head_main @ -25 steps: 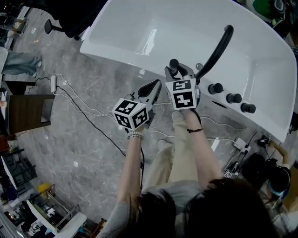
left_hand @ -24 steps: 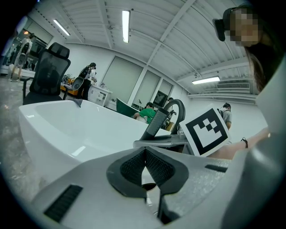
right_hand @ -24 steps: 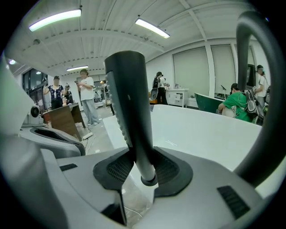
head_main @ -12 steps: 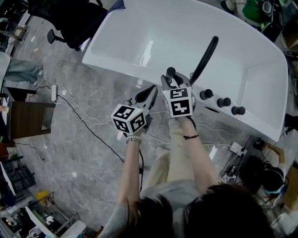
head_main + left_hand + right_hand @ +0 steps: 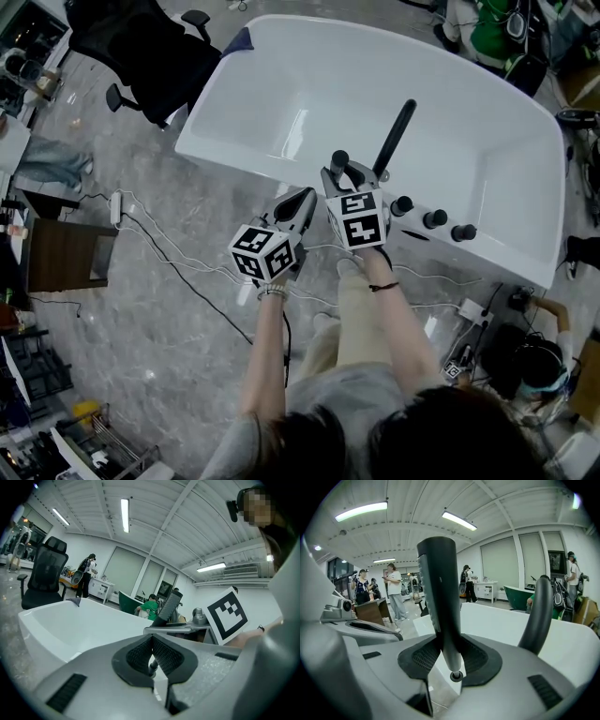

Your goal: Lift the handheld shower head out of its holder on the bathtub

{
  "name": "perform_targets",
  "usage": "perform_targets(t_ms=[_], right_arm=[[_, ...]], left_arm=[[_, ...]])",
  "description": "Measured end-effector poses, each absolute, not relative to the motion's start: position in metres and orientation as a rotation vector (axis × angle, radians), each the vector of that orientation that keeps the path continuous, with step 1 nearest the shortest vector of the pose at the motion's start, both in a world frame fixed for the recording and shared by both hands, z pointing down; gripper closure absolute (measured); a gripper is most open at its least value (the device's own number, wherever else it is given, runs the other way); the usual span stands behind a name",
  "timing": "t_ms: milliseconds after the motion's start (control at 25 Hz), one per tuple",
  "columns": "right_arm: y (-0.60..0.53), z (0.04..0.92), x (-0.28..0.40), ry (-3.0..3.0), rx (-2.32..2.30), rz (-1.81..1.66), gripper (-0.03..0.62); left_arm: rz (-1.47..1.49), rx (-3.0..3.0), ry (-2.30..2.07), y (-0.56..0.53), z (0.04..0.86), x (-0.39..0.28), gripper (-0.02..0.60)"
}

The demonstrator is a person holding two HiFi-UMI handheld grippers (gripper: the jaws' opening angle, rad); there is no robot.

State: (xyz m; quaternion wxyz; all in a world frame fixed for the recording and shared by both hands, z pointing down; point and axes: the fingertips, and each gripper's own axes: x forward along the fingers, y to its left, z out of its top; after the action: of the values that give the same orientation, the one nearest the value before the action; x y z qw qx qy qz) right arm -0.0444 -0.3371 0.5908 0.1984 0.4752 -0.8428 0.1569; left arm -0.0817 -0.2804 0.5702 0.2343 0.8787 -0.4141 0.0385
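Note:
In the right gripper view the black handheld shower head (image 5: pixel 439 592) stands upright between the jaws of my right gripper (image 5: pixel 443 654), which is shut on its lower stem. Its grey tip with a ring (image 5: pixel 454 675) hangs free below the pads. The head view has the right gripper (image 5: pixel 345 178) above the near rim of the white bathtub (image 5: pixel 281 150), with the shower head (image 5: pixel 339 161) poking up from it. My left gripper (image 5: pixel 302 199) sits just left of it, outside the rim. It is shut (image 5: pixel 152 641) with nothing held.
A black curved spout (image 5: pixel 394 139) rises from the tub's rim just right of my right gripper, with three black knobs (image 5: pixel 434 218) beyond it. Cables (image 5: pixel 173 239) and a power strip (image 5: pixel 117 208) lie on the grey floor. A black office chair (image 5: pixel 150 47) stands at the tub's far left end.
Both grippers have risen together above the tub's rim, and the shower head has gone up with the right one. The left gripper has stayed shut beside it.

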Motion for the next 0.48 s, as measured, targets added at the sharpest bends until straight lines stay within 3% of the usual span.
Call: perform_targets(t_ms=[480], right_arm=[[-0.332, 0.540, -0.030, -2.417, 1.324, 0.389, 0.462]], left_arm=[[0.071, 2.452, -1.164, -0.282, 0.526, -0.069, 0.577]])
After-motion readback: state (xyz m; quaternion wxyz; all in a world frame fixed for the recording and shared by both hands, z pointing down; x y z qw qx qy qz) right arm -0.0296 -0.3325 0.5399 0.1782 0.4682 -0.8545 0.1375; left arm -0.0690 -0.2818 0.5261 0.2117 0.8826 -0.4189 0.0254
